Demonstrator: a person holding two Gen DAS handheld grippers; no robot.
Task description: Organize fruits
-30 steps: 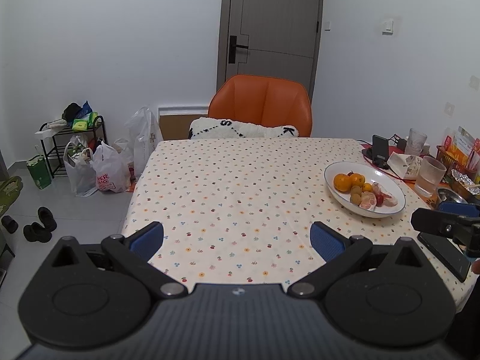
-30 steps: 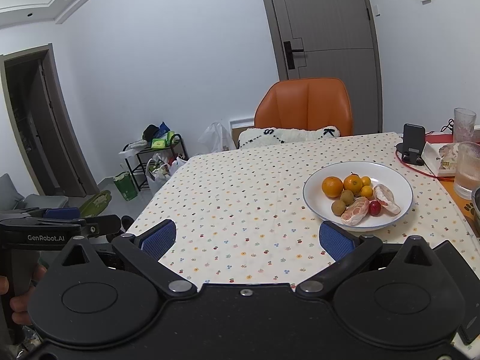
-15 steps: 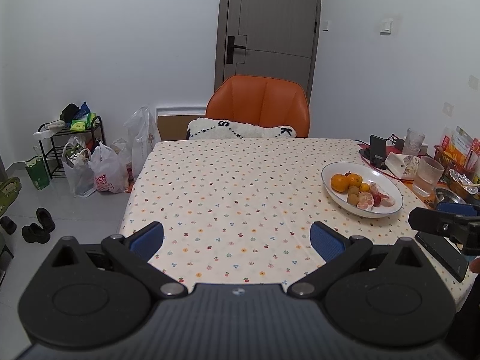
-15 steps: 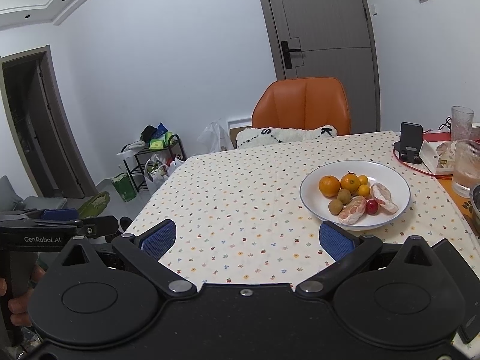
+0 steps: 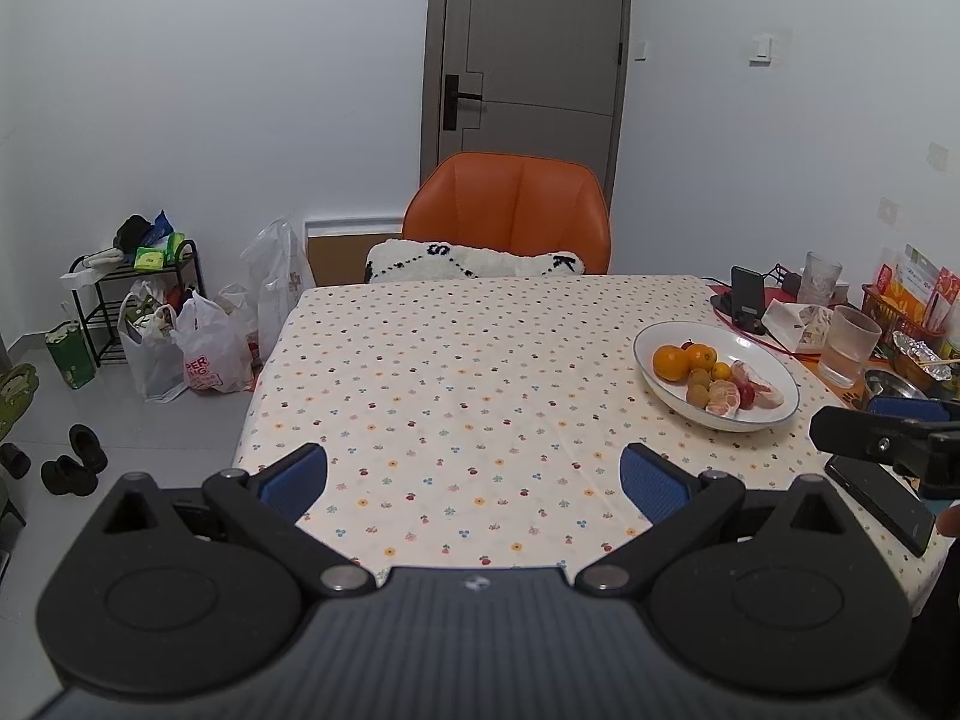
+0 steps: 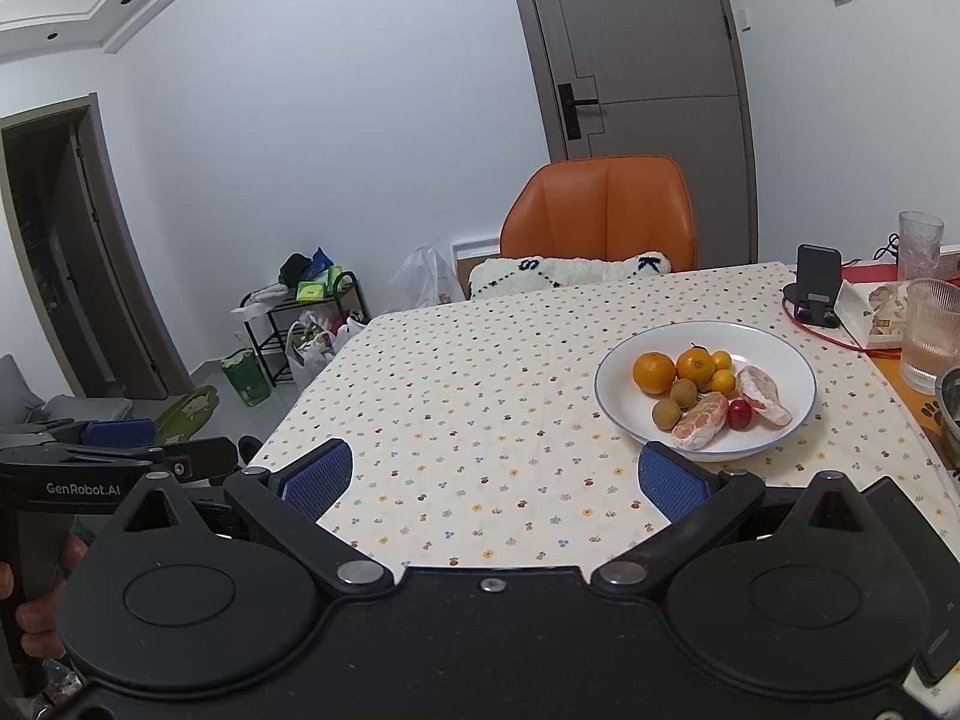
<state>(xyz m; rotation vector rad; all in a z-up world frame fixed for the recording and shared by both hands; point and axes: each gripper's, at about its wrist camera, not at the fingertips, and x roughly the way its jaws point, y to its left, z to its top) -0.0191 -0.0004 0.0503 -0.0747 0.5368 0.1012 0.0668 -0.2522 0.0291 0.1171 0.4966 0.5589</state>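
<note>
A white plate [image 6: 618, 402] [image 5: 651, 363] sits on the right of the dotted tablecloth. It holds oranges [image 6: 654, 373] [image 5: 671, 362], kiwis [image 6: 667, 414], small yellow citrus [image 6: 723, 382], a red fruit [image 6: 740, 414] and peeled pomelo pieces [image 6: 699, 421]. My left gripper [image 5: 474, 477] hangs open over the table's near edge, well left of the plate. Just short of the plate, near the front edge, my right gripper [image 6: 492, 480] stands open too, nothing between its blue pads. Each gripper shows at the edge of the other's view.
An orange chair [image 5: 510, 213] with a white cushion stands at the far side. Glasses [image 6: 933, 336], a phone stand [image 6: 816, 288], snack packs and a metal bowl crowd the right edge. A phone [image 5: 879, 504] lies at the front right. Bags and a rack [image 5: 138, 300] stand on the floor left.
Both grippers have drawn back a little from the table, so the plate and chair look slightly smaller and farther. The fruits have not moved.
</note>
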